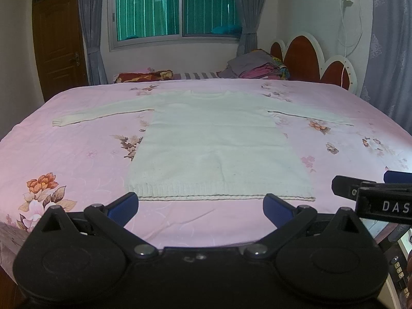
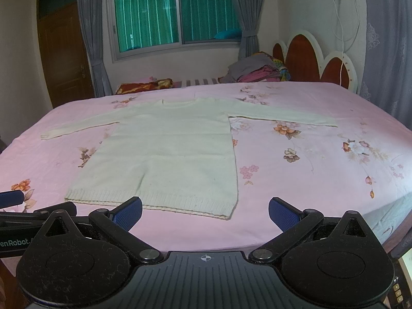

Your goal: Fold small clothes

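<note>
A cream knitted long-sleeved sweater (image 1: 213, 144) (image 2: 167, 154) lies flat on the pink flowered bed sheet (image 1: 77, 159) (image 2: 309, 180), both sleeves spread out sideways, ribbed hem toward me. My left gripper (image 1: 200, 209) hovers open just short of the hem, nothing between its blue pads. My right gripper (image 2: 204, 212) is open too, near the hem's right corner, and holds nothing. In the left wrist view the right gripper's black body (image 1: 373, 195) shows at the right edge; in the right wrist view the left gripper's blue pad (image 2: 11, 197) shows at the left edge.
A pile of folded clothes (image 1: 257, 67) (image 2: 257, 70) sits at the head of the bed beside a red and white headboard (image 1: 314, 59) (image 2: 316, 56). A patterned pillow (image 1: 144, 76) lies behind. A wooden door (image 1: 59, 41) stands at far left, a curtained window (image 1: 177, 7) behind.
</note>
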The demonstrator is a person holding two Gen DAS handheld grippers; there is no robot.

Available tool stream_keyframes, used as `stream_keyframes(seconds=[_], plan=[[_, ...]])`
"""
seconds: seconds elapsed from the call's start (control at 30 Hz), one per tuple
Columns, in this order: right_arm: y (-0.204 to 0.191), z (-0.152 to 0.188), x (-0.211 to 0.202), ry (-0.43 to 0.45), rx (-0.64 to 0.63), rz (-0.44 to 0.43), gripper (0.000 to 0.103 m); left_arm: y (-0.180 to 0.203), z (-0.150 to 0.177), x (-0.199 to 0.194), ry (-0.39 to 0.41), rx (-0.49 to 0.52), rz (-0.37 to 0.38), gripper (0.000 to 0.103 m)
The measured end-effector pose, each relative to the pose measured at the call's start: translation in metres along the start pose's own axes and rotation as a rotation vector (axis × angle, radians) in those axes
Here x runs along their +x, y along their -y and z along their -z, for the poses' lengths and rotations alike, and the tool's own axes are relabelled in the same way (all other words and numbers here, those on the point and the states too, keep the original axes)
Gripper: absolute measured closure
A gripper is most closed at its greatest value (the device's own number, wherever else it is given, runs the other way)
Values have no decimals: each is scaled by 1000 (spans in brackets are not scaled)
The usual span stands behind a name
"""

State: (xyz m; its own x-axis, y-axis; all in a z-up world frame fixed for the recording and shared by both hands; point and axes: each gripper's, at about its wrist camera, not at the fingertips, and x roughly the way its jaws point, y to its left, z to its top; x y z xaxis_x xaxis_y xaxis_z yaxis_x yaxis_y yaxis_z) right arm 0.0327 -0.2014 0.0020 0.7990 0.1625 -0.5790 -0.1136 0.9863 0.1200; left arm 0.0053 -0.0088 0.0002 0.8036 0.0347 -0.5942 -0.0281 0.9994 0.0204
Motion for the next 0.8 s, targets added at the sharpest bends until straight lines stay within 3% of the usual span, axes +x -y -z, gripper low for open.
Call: stream_keyframes(seconds=[0.8], plan=[[-1,0,4,-5,-2,1,0,0,0,3,-10,-10,3,0]])
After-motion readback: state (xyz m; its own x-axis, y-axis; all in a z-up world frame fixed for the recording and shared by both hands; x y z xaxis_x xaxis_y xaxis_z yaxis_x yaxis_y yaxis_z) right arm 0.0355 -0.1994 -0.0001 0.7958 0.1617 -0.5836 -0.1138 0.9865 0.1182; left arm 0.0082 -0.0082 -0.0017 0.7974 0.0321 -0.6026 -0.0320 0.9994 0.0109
